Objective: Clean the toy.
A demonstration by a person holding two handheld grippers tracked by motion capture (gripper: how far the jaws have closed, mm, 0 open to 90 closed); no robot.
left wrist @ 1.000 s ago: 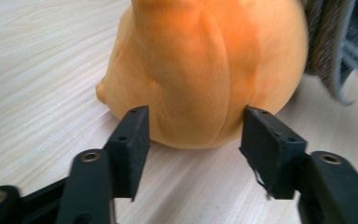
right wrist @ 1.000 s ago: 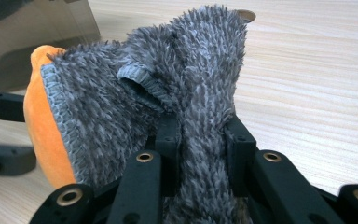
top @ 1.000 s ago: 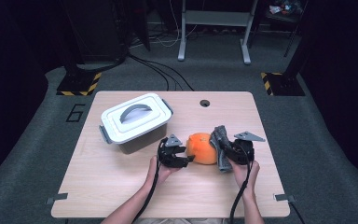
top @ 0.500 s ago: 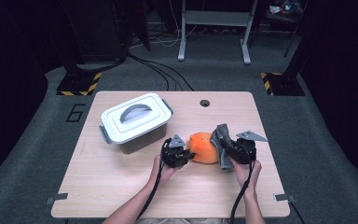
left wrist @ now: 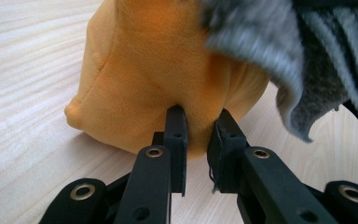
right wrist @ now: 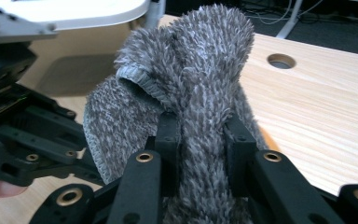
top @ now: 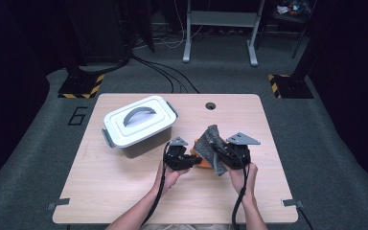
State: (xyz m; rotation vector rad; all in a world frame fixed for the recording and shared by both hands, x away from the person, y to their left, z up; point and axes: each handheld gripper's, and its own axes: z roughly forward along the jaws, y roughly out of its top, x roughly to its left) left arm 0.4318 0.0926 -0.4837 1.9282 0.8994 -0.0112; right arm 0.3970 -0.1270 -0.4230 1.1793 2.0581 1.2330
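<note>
Item: orange plush toy [left wrist: 168,70], lying on wooden table [top: 124,191] btwn both grippers. L gripper [left wrist: 198,121] is pinching a fold of its fabric, jaws nearly closed. R gripper [right wrist: 200,126] is clamping grey fuzzy cloth [right wrist: 200,60], draping over toy. White lidded box [top: 139,125] sitting beyond L gripper.

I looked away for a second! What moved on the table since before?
The grey fuzzy cloth, pinched in the right tongs, got pulled up and over the orange plush, so far less orange shows. The left tongs slid toward the plush and now nip its edge. The white lidded box stayed put.
</note>
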